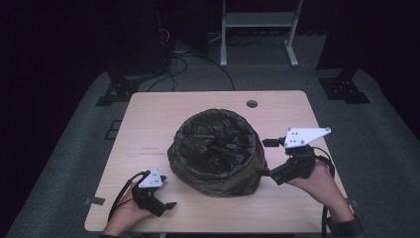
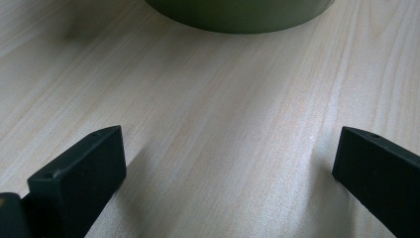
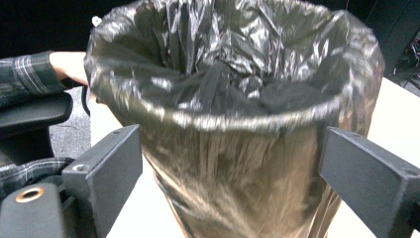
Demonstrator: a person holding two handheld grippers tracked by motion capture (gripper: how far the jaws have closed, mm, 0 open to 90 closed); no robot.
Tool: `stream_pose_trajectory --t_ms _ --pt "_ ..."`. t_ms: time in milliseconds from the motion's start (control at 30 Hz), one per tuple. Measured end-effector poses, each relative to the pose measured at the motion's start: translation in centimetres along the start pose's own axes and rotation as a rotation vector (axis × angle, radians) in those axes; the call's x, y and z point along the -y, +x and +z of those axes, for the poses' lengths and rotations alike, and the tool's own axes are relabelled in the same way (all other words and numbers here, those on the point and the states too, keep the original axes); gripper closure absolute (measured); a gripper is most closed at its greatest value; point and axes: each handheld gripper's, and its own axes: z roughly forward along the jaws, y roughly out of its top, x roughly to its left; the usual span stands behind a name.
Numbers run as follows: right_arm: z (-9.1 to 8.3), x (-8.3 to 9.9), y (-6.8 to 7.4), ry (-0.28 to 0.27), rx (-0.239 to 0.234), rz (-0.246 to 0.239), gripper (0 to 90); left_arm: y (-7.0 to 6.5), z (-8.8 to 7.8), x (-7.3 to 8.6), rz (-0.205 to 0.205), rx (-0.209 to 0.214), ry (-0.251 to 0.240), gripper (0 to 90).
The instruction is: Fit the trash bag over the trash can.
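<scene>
Bin (image 1: 215, 153) lined with a black bag (image 3: 233, 64) stands mid-worktop (image 1: 148, 124). Right gripper (image 1: 267, 157) sits just right of the bin, jaws wide apart, gripping nothing. Left gripper (image 1: 166, 196) rests near the bin's front left, jaws wide open and empty.

My left gripper (image 1: 157, 197) and right gripper (image 1: 270, 157) are black with blocky, screw-holed jaws, pale three-cornered top plates, trailing black cables; my sleeve (image 3: 25, 79) is plaid.
</scene>
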Motion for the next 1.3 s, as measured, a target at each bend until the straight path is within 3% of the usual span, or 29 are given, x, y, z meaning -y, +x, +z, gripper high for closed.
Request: stream_pose_trajectory --t_ms 767,1167,1300 --pt "0.6 6.4 0.7 0.04 0.032 0.075 8.8 0.0 0.0 0.0 -0.002 -0.001 -0.002 0.0" --pt "2.2 10.2 0.9 0.095 0.056 0.104 8.8 0.0 0.0 0.0 -0.002 -0.001 -0.002 0.0" --pt "3.0 11.3 0.8 0.139 0.077 0.102 8.8 0.0 0.0 0.0 -0.002 -0.001 -0.002 0.0"
